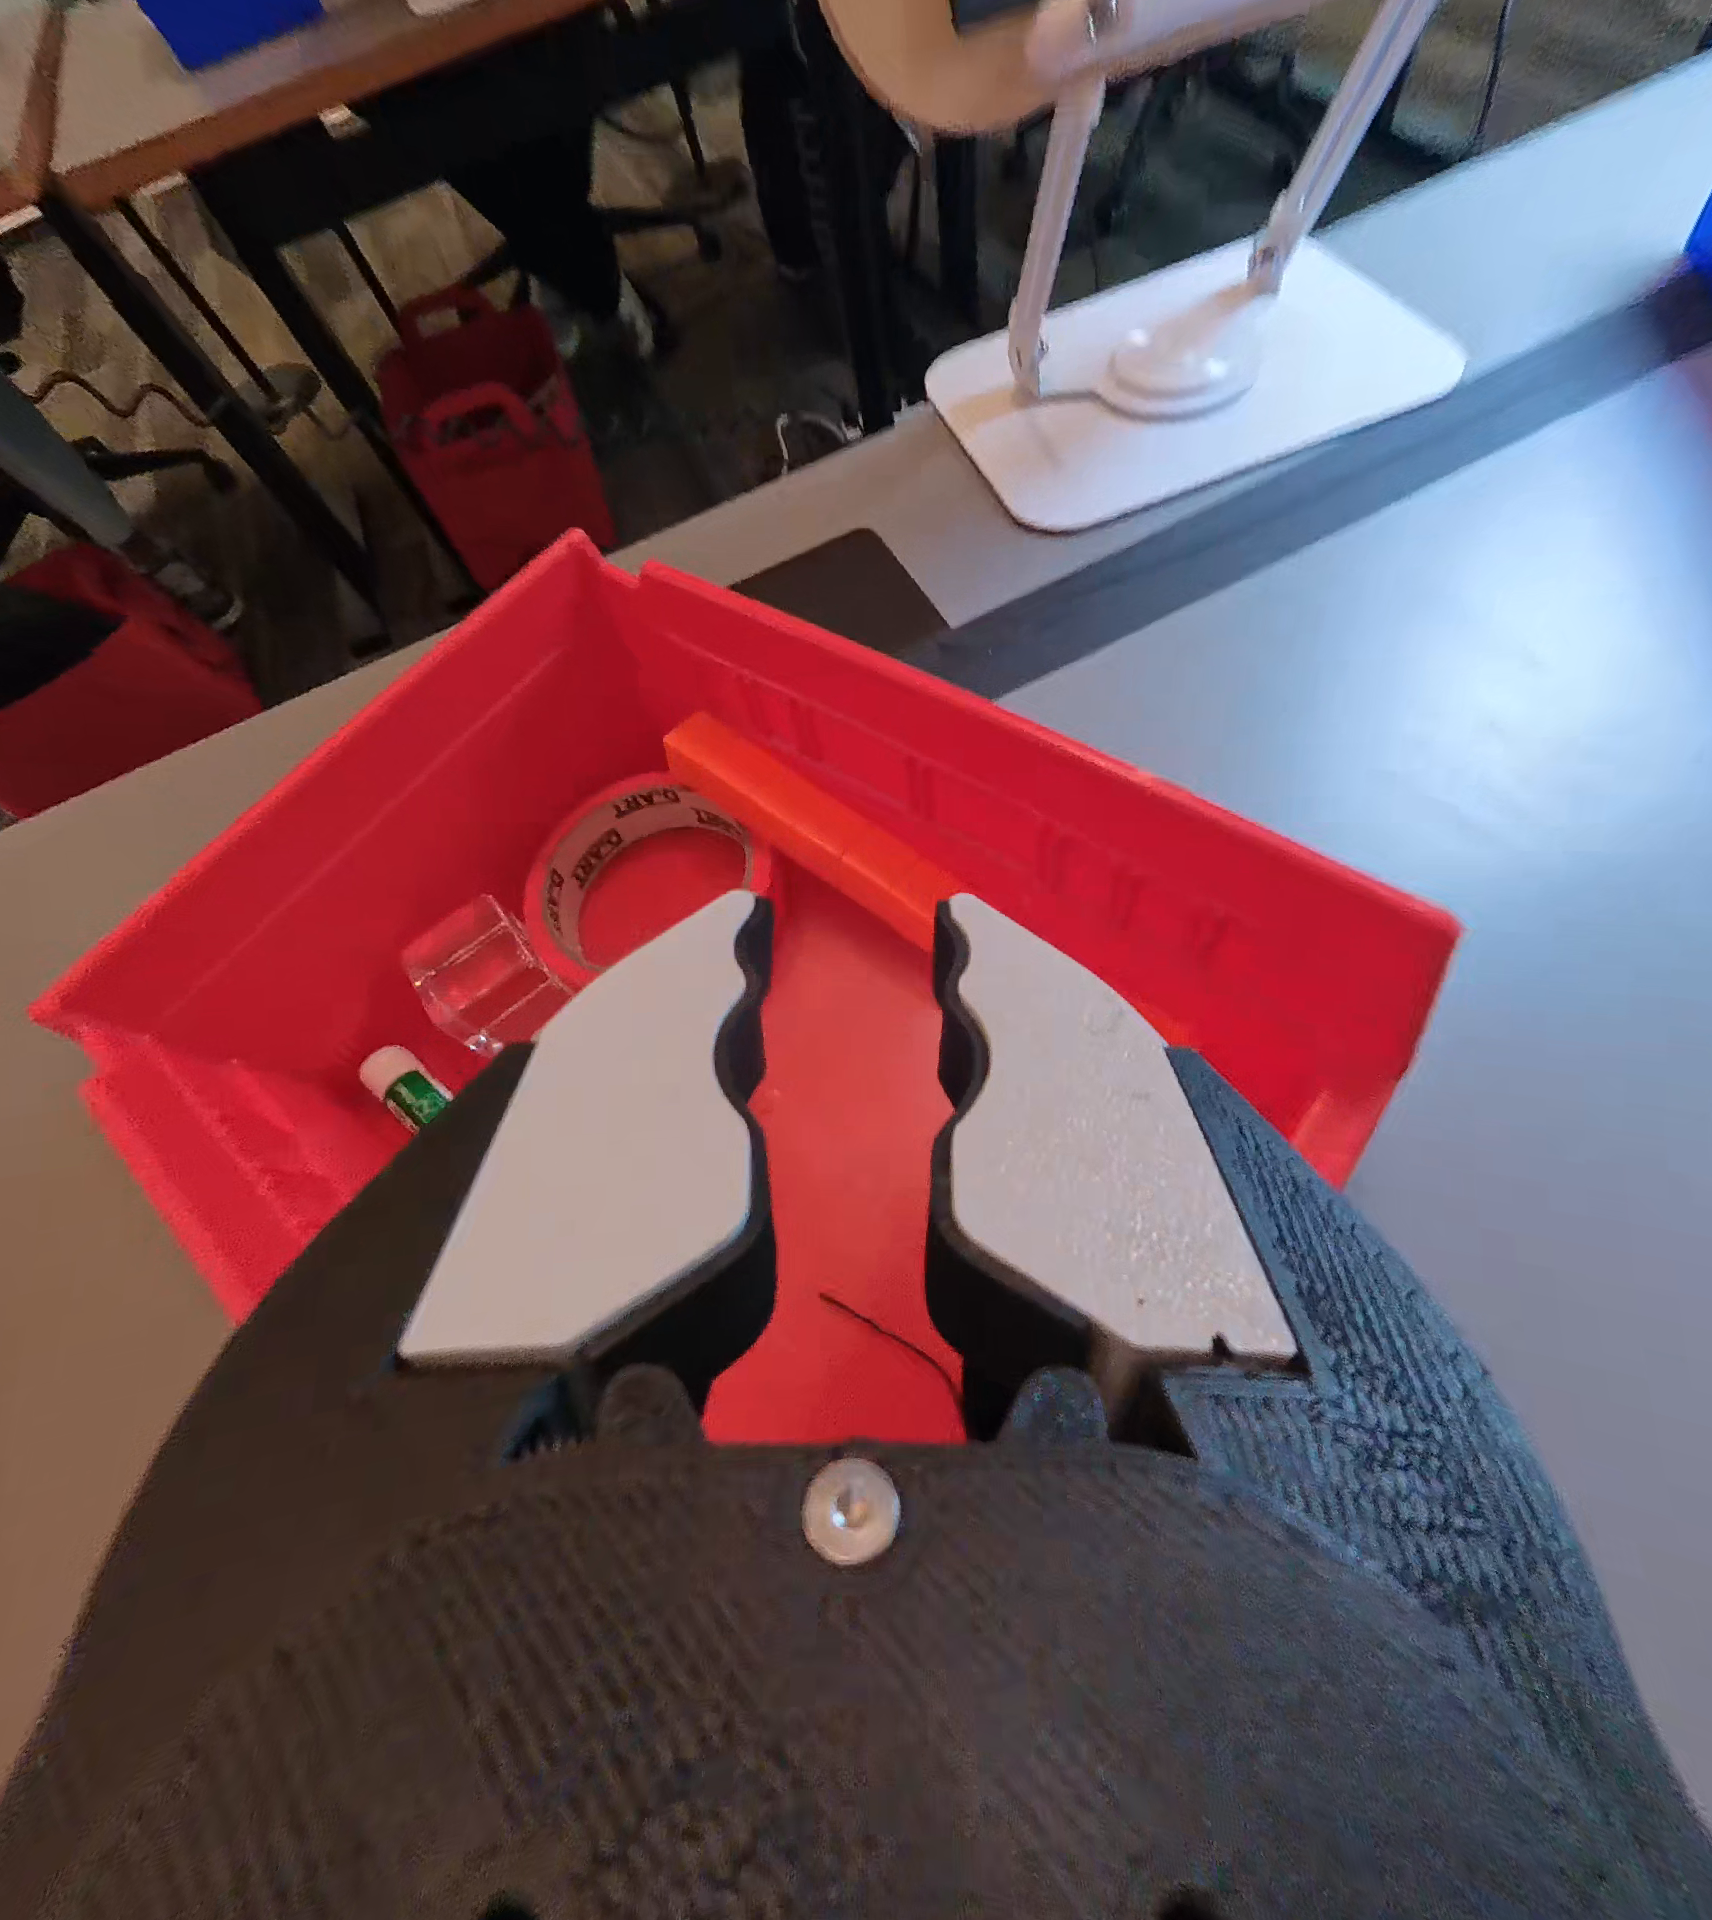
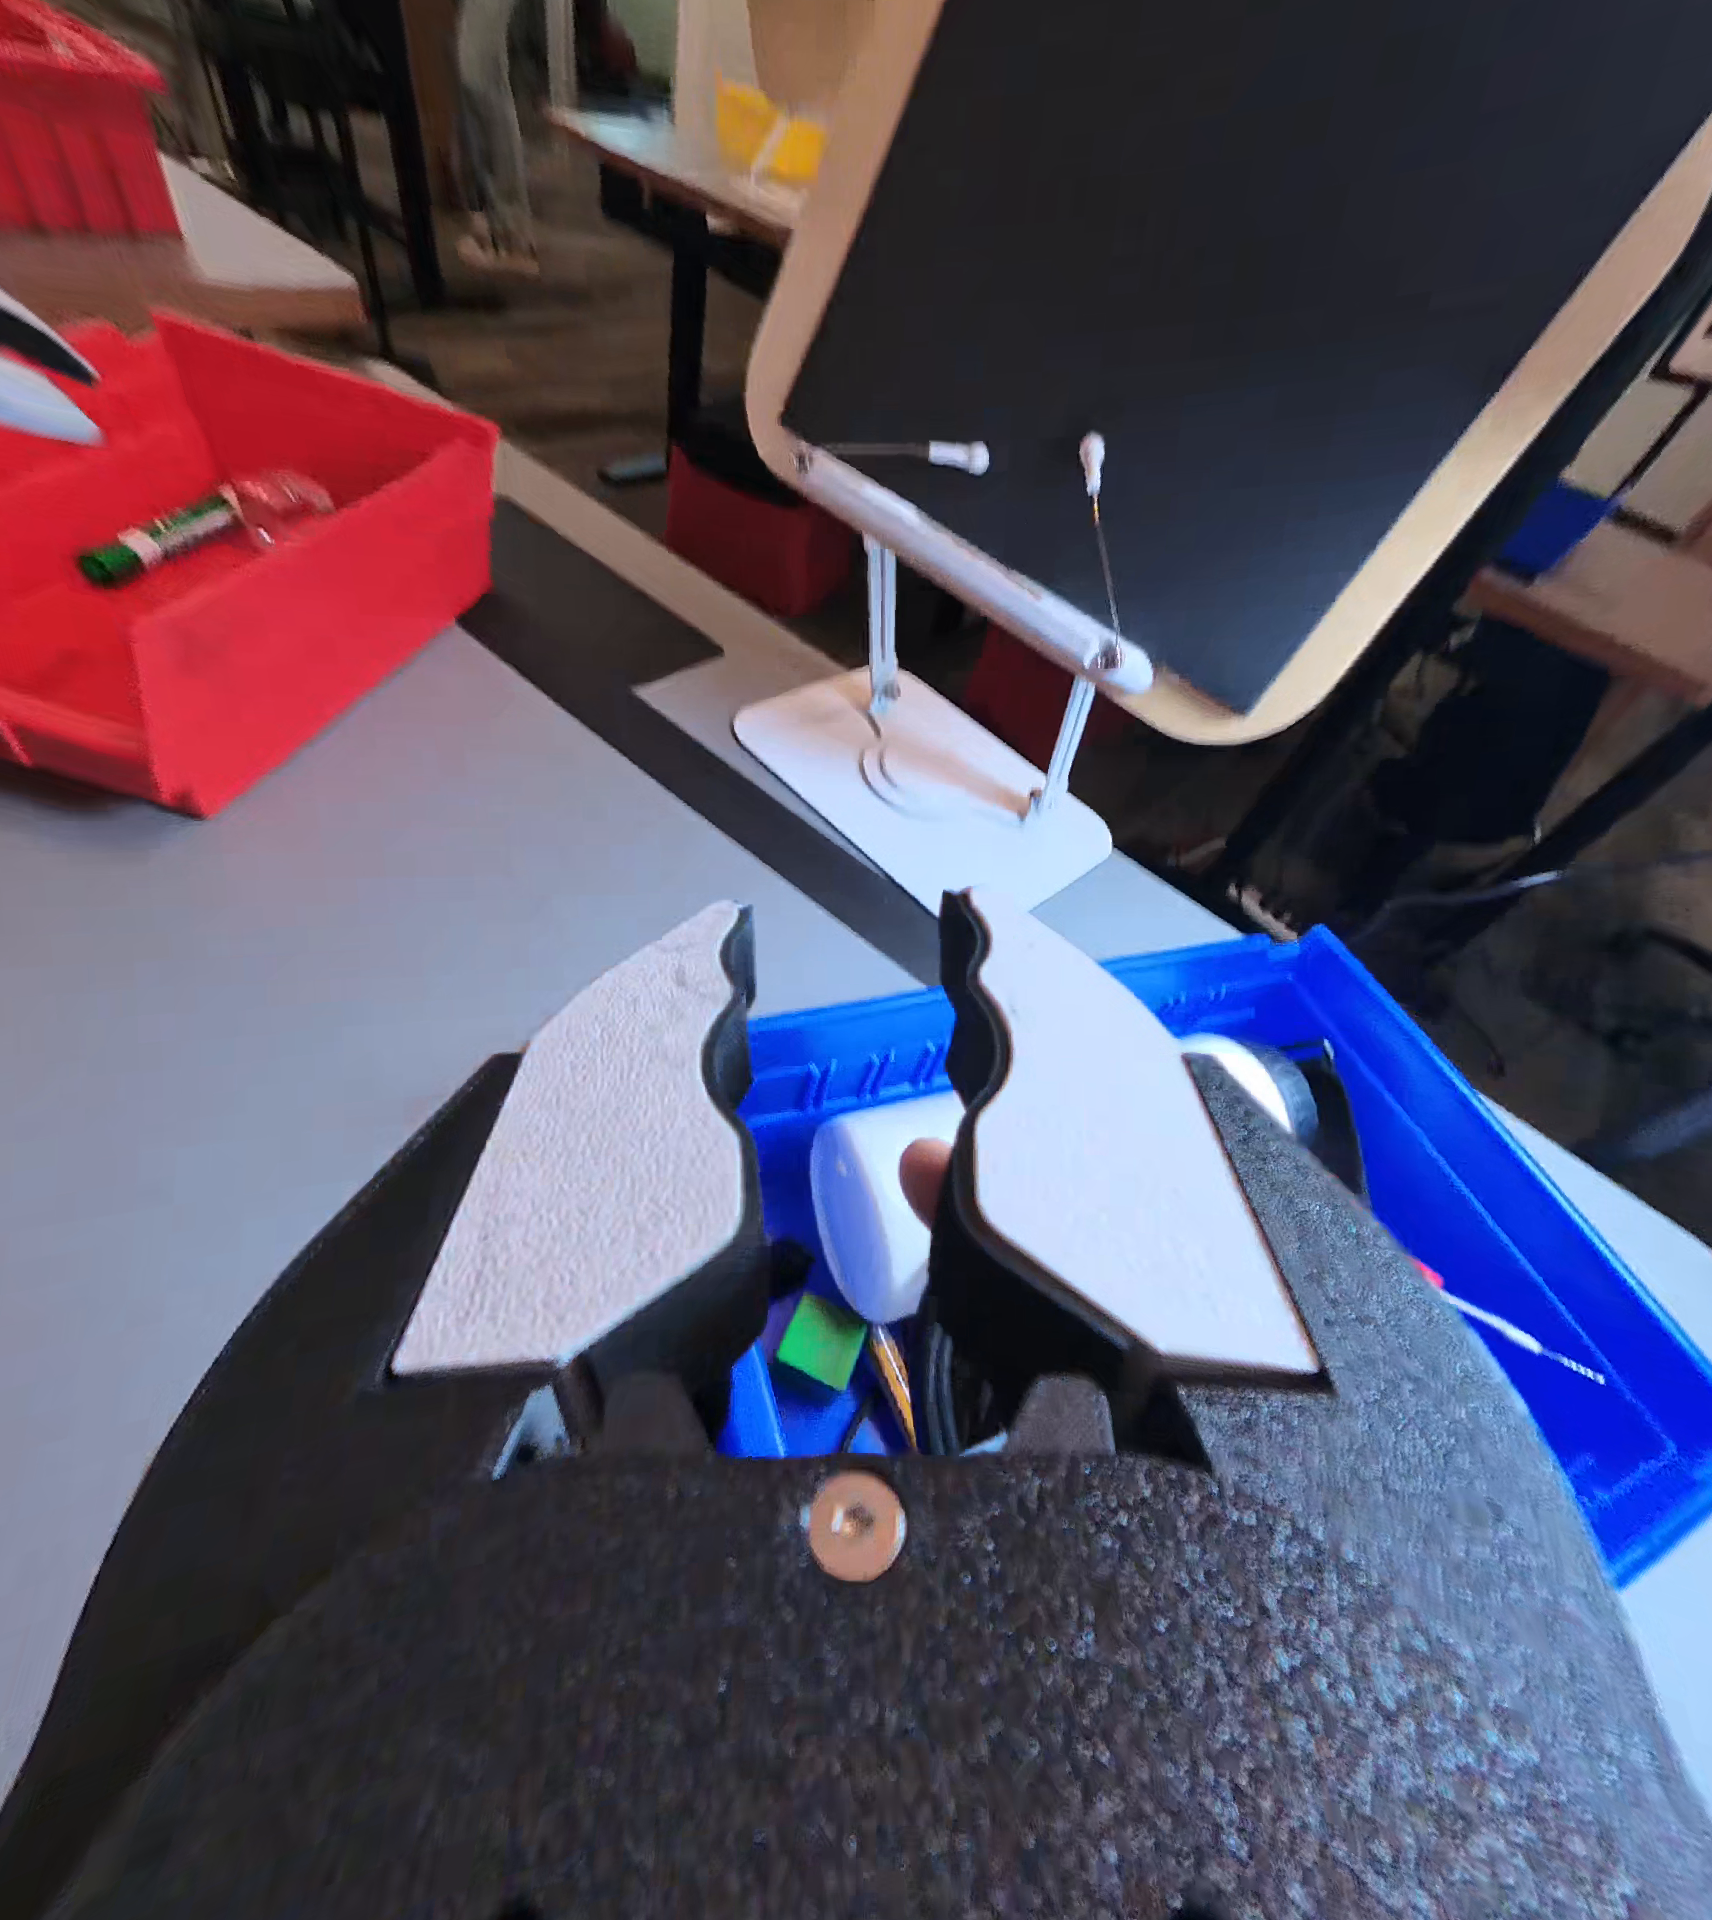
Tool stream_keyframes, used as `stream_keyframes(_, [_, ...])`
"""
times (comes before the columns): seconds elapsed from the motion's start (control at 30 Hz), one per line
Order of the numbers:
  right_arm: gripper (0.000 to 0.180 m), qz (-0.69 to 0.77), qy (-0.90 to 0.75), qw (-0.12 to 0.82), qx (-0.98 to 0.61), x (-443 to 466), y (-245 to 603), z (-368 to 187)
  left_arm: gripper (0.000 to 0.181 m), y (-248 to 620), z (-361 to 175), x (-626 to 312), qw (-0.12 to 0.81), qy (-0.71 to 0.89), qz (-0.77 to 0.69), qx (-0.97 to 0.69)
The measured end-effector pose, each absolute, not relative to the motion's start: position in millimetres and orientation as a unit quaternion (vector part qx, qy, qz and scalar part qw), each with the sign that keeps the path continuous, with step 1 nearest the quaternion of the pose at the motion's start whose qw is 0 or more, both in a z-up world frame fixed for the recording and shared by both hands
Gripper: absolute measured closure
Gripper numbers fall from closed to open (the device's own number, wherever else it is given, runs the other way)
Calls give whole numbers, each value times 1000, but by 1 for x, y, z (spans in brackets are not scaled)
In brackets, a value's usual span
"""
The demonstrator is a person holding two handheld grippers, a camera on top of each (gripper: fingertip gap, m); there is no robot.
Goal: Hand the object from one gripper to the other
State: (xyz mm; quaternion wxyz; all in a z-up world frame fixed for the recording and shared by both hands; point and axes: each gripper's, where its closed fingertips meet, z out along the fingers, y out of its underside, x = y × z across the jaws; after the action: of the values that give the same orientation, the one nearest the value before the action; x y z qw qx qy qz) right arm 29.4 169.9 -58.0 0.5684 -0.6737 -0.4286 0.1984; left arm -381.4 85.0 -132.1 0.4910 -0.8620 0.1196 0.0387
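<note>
Two tools are empty with jaws apart: the left tool [image 1: 847, 914] hangs over the red bin [image 1: 332, 831], whose orange bar [image 1: 810, 821] lies just ahead, slanting far-left to near-right, while the right tool [image 2: 847, 920] hangs over the blue bin [image 2: 1454, 1143].

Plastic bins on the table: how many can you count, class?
2. The red bin sits below the left gripper; the blue bin sits below the right gripper. Others may lie outside view.

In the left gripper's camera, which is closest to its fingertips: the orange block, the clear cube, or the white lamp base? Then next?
From the left gripper:
1. Orange block, in the red bin, just ahead.
2. Clear cube, in the bin, leftward.
3. White lamp base, far across the table.
</note>
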Motion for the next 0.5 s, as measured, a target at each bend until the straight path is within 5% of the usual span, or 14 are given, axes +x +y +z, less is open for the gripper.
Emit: stream_keyframes(0.5, [159, 201, -471, 639, -574, 16, 137, -21, 146, 148, -246, -434, 169, 318, 146, -921])
